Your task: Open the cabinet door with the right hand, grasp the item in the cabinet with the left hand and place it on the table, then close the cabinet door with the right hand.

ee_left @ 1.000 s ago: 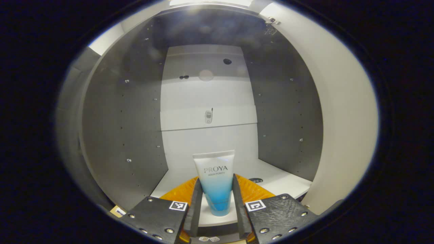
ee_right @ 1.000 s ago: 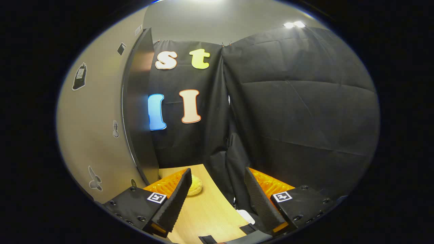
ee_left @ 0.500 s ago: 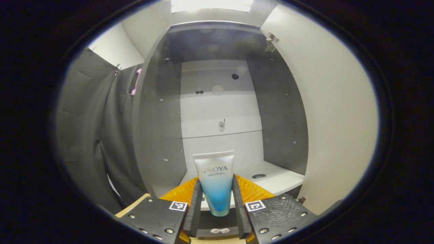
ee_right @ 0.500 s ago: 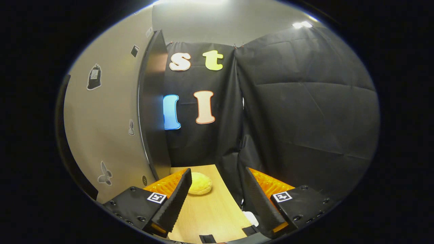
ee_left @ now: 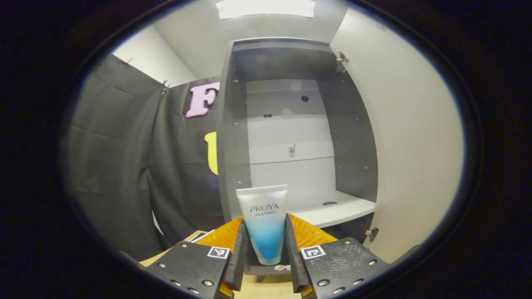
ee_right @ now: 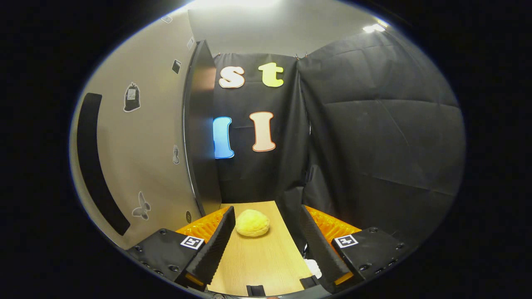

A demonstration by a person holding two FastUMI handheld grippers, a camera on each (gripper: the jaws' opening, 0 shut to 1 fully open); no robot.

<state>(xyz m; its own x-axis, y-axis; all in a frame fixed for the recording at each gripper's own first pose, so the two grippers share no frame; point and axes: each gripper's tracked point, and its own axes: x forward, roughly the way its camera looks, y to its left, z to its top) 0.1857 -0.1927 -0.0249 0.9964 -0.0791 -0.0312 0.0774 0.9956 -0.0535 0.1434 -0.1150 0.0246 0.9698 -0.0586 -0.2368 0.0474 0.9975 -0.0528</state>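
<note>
Left gripper view: my left gripper [ee_left: 264, 245] is clamped on one tube [ee_left: 263, 224], a finger pressed against each side of its lower, blue part; the tube stands upright between them, long axis vertical, flat crimped end up and narrow cap end down; it is outside the cabinet [ee_left: 291, 124], in front of it; the shelf [ee_left: 336, 209] inside is bare apart from a small dark mark I cannot identify; I count one tube, one cabinet, one open door [ee_left: 411, 137] swung out to the right; a strip of the table [ee_left: 257, 290] shows directly under the tube's cap end, between the fingers; judgement: the placing move turns on this, the table lies straight below the tube, so a vertical lowering with the axis kept upright should seat it on its cap; a tall tube on a narrow cap could tip on release.

Right gripper view: my right gripper [ee_right: 268, 245] is spread wide with nothing between the fingers; it hangs over the table [ee_right: 262, 265]; one yellow rounded lump [ee_right: 252, 222] lies on the wood ahead, nearer my left finger, not touched; the door's outer face [ee_right: 137, 158] stands to the left with one long dark handle [ee_right: 97, 166] on it; judgement: this hand is the nearer to the door and free to close it once the tube is set down.
</note>
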